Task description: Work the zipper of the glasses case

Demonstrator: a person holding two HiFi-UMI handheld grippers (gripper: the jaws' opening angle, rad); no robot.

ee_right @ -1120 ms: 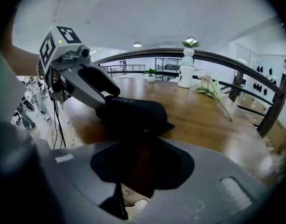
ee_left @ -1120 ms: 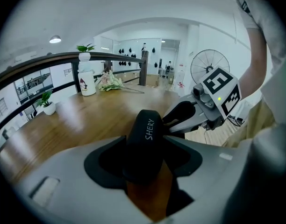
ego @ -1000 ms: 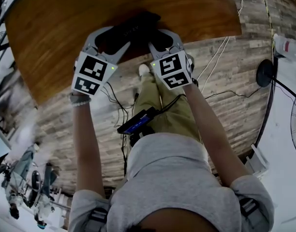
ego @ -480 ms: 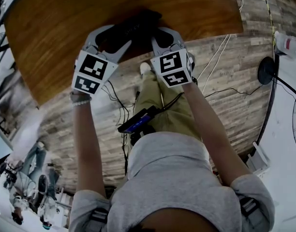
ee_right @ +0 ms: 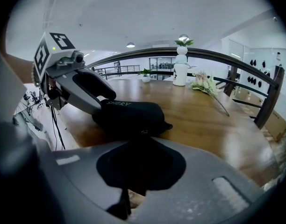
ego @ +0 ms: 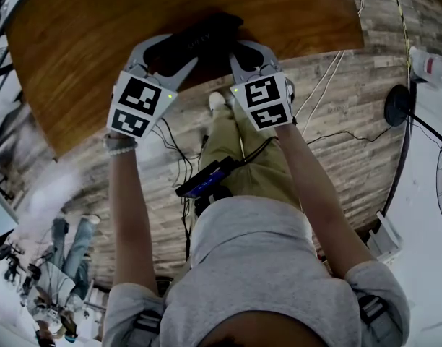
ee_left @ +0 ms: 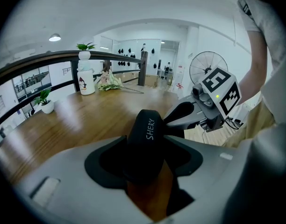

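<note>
A black glasses case (ego: 203,38) lies at the near edge of the wooden table (ego: 84,56). My left gripper (ego: 172,55) is shut on the case's left end; in the left gripper view the case (ee_left: 145,141) is wedged between my left gripper's (ee_left: 144,161) pads. My right gripper (ego: 248,49) is at the case's right end. Its jaws are closing, and in the right gripper view my right gripper's (ee_right: 142,139) pads meet on the small zipper pull (ee_right: 144,131) at the case's (ee_right: 129,115) near side.
A white bottle with a plant on top (ee_right: 181,73) and a bunch of flowers (ee_right: 206,84) stand at the table's far side, with a small potted plant (ee_left: 46,104) beside the railing. Cables (ego: 329,85) run over the floor below the table edge. A fan (ee_left: 208,69) stands beyond.
My right gripper's jaws have narrowed at the case's right end, and that gripper has edged slightly right. The left gripper keeps its hold on the case.
</note>
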